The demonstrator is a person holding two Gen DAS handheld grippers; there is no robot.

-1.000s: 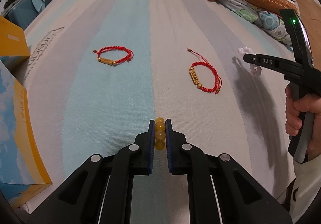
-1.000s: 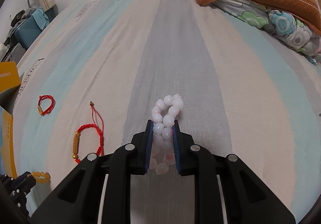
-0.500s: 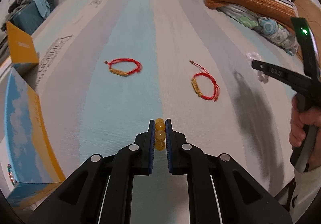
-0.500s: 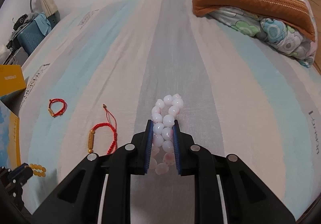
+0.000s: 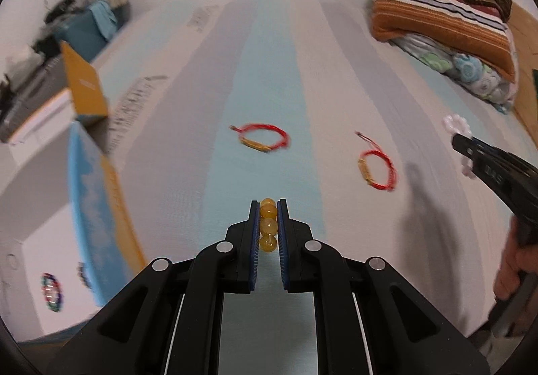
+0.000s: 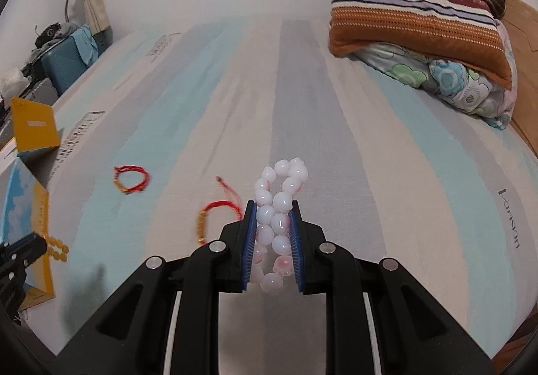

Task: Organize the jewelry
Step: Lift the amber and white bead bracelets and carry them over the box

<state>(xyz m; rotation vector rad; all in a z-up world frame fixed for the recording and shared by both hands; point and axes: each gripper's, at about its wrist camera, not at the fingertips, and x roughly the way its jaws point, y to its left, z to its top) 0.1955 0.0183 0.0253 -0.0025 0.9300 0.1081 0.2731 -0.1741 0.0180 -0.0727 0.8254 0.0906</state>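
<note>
My left gripper [image 5: 268, 207] is shut on a yellow bead bracelet [image 5: 268, 223], held above the striped bed sheet. My right gripper [image 6: 272, 207] is shut on a white and pink bead bracelet [image 6: 280, 193], whose loop sticks out past the fingertips. Two red cord bracelets with gold bars lie on the sheet: one [image 5: 264, 137] further back and one [image 5: 376, 168] to its right, nearer the right gripper. The right wrist view shows the same pair, the far red bracelet [image 6: 131, 178] and the near red bracelet [image 6: 215, 218]. At the left edge of that view is the left gripper [image 6: 32, 249] with the yellow beads [image 6: 58, 247].
An open white box [image 5: 37, 193] with a blue and yellow flap [image 5: 97, 200] sits at the left and holds a small multicoloured bracelet [image 5: 51, 291]. Folded blankets and pillows [image 6: 423, 28] are stacked at the far right. A teal case [image 6: 69, 57] stands beyond the bed's left edge.
Both grippers have risen and pulled back with their bracelets still held. The sheet and red bracelets look farther off, and more of the white box shows at the left.
</note>
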